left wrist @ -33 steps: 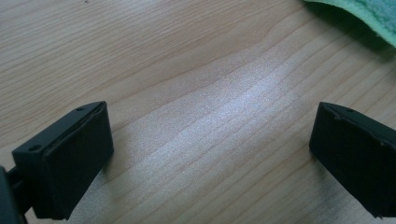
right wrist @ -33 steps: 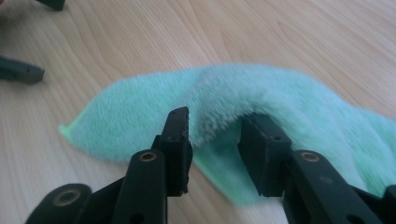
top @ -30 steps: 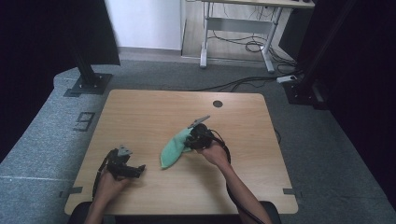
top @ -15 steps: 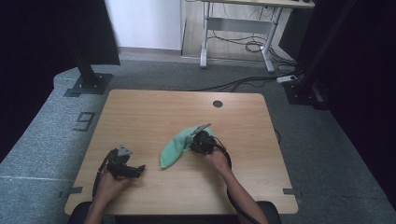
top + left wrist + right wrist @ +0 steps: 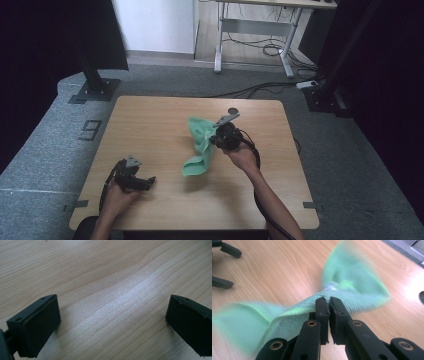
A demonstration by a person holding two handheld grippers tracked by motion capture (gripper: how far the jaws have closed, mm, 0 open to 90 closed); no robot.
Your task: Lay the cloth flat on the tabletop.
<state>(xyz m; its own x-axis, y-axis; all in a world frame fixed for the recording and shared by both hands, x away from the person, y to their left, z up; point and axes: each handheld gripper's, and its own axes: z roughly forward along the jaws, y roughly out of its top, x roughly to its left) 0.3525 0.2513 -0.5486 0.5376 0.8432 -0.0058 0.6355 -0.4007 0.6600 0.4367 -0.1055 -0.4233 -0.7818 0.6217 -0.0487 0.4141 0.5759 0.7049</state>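
The right gripper (image 5: 328,305) has its jaws pressed together on a fold of the green cloth (image 5: 352,287), pinching it near the middle so the fabric fans out to either side, blurred at both ends. In the high view this gripper (image 5: 216,139) sits just right of the table's (image 5: 150,120) centre, and the cloth (image 5: 199,145) hangs from it in a long strip. Its long axis runs from the far end near the table's middle down toward the person, the near end touching the wood. The left gripper (image 5: 112,322) rests low over bare wood at the near left (image 5: 145,182), jaws spread wide with nothing between them.

Half a second ago the cloth lay lower and flatter, stretched left of the right gripper; now it is lifted and drawn farther from the person. The left gripper has not moved.
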